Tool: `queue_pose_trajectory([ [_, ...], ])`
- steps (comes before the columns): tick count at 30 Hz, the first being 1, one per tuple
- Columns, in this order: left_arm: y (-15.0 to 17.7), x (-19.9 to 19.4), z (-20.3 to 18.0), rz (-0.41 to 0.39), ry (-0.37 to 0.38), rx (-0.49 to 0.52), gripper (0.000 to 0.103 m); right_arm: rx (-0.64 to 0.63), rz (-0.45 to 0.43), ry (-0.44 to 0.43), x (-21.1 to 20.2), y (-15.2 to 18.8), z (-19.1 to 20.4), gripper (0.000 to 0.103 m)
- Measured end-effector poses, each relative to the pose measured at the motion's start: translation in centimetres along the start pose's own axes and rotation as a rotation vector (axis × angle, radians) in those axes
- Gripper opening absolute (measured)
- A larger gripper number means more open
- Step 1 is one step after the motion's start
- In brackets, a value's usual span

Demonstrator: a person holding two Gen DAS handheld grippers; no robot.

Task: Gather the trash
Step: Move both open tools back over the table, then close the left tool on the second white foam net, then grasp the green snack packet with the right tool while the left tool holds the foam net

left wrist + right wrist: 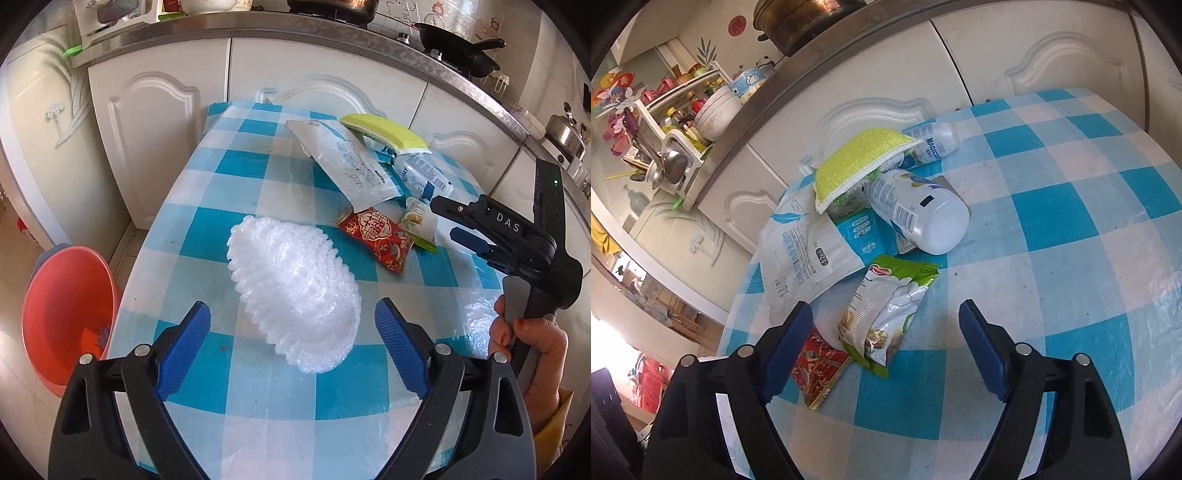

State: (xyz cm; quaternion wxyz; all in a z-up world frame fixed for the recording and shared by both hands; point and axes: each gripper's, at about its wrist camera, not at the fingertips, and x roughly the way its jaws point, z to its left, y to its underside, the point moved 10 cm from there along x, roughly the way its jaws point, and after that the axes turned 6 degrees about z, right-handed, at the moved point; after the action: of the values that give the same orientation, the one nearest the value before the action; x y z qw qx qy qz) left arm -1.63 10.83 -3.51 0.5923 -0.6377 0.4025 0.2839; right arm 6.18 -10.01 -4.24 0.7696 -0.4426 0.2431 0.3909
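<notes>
A white foam fruit net (293,295) lies on the blue-and-white checked table (258,177). My left gripper (291,325) is open, its blue pads either side of the net's near end. My right gripper (886,325) is open just above a green-and-white snack packet (882,314); it also shows in the left wrist view (452,221). A red candy wrapper (818,369) lies by its left finger. Behind are a white wipes pouch (801,254), two white plastic bottles (919,214) (932,146) and a yellow-green sponge (857,162).
An orange plastic basin (66,314) sits on the floor left of the table. White kitchen cabinets (162,122) stand right behind the table, with a counter carrying a black wok (461,48), pots and a dish rack (665,155).
</notes>
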Motion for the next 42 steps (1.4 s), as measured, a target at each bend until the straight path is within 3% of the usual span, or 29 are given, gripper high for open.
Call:
queue_pose_trajectory([
  [8, -0.7, 2.5, 0.2, 0.029, 0.016, -0.006, 0.091, -0.048, 0.014, 0.072, 1.2, 0.1, 0.2, 0.075],
  [11, -0.8, 2.9, 0.1, 0.023, 0.021, 0.0, 0.091, -0.07, 0.012, 0.102, 1.5, 0.0, 0.3, 0.065],
  [17, -1.3, 3.4, -0.3, 0.019, 0.032, 0.007, 0.09, -0.088, 0.008, 0.125, 1.8, -0.2, 0.4, 0.064],
  [30, -1.8, 3.9, -1.4, -0.008, 0.047, 0.026, 0.066, -0.143, 0.005, 0.196, 2.1, 0.0, 0.9, 0.064],
  [42, -2.4, 3.6, -1.4, -0.041, 0.077, 0.014, 0.055, -0.133, 0.013, 0.17, 1.8, 0.2, 0.6, 0.044],
])
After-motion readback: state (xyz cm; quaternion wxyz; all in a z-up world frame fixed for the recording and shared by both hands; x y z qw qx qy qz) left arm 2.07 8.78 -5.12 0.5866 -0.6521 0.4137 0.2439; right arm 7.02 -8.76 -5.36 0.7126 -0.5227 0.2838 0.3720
